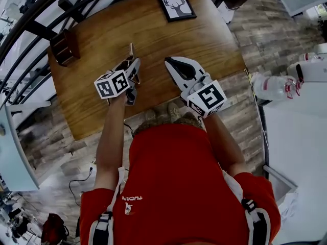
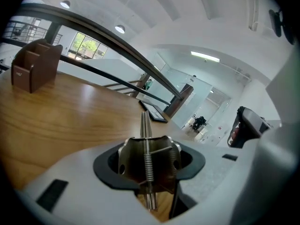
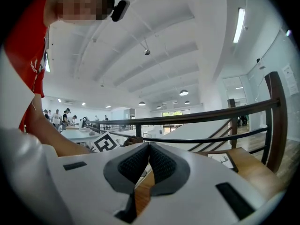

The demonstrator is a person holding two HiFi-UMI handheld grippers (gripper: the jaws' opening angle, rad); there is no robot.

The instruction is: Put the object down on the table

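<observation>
— Status on the put-down?

— Not done, by our reading. We note the left gripper (image 2: 149, 165) with its jaws pressed on a dull grey metal spring clip (image 2: 148, 146). The clip has a coil spring down its middle and two thin flat blades pointing forward. The pads sit on its two rounded flanks.

— Where is the clip relative to the table?

— Over the brown varnished wooden table (image 1: 102, 40), near its middle. From the head view the blades (image 1: 131, 52) stick out ahead of the left gripper (image 1: 132, 69). We can't tell whether the blade tips touch the wood. We judge the clip is carried, not resting.

— Right side?

— The right gripper (image 3: 149, 165) has its ribbed black pads together with nothing between them. It hangs over the table just beside the left one (image 1: 176, 66).

— Anything in the way?

— A dark brown wooden box holder (image 1: 65, 46) sits at the far left corner. A black-framed deer picture (image 1: 176, 5) lies at the far edge. Both are well apart from the clip.

— Left to do?

— We'd say lowering the clip onto the wood, opening the jaws, then backing off.
</observation>
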